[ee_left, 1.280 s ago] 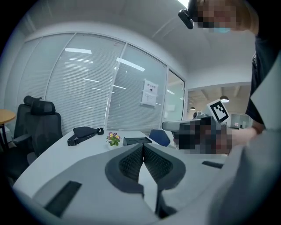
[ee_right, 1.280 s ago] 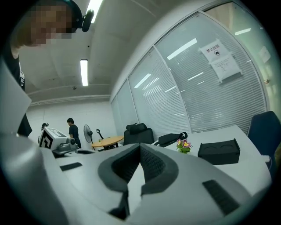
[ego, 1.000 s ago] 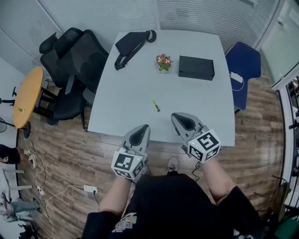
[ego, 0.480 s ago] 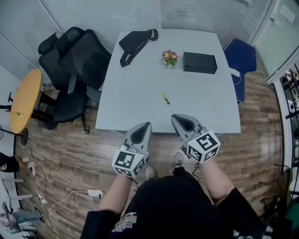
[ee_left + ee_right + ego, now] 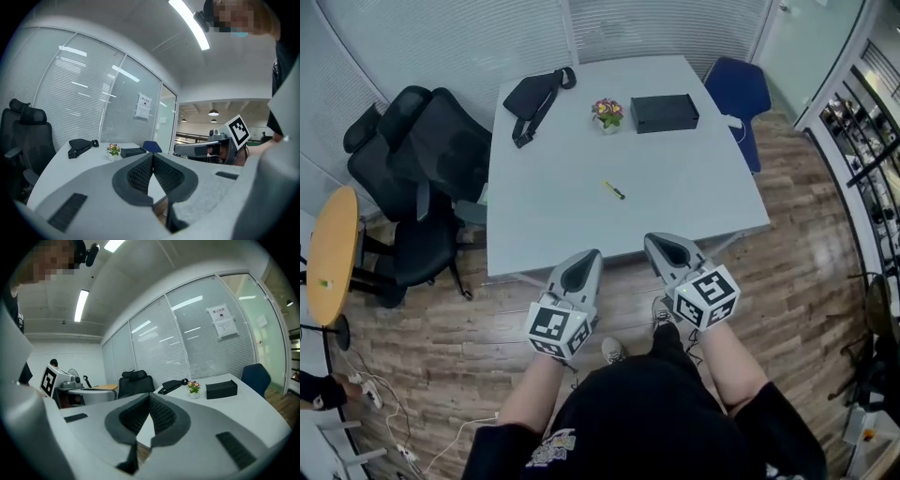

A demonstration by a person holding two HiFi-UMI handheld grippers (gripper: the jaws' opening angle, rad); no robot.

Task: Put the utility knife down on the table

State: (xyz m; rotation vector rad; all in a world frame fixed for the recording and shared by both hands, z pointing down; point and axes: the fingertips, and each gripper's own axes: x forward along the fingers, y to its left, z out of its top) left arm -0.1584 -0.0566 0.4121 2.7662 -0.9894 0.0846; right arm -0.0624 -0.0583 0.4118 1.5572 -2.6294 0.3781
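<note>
Right now the yellow utility knife is lying flat on the white table, well apart from both grippers. The left gripper and right gripper are hovering side by side over the table's near edge, each pressing its jaws together on nothing.

Black short-sleeved T-shirt, grey left gripper, grey right gripper, black-and-white marker cubes
</note>
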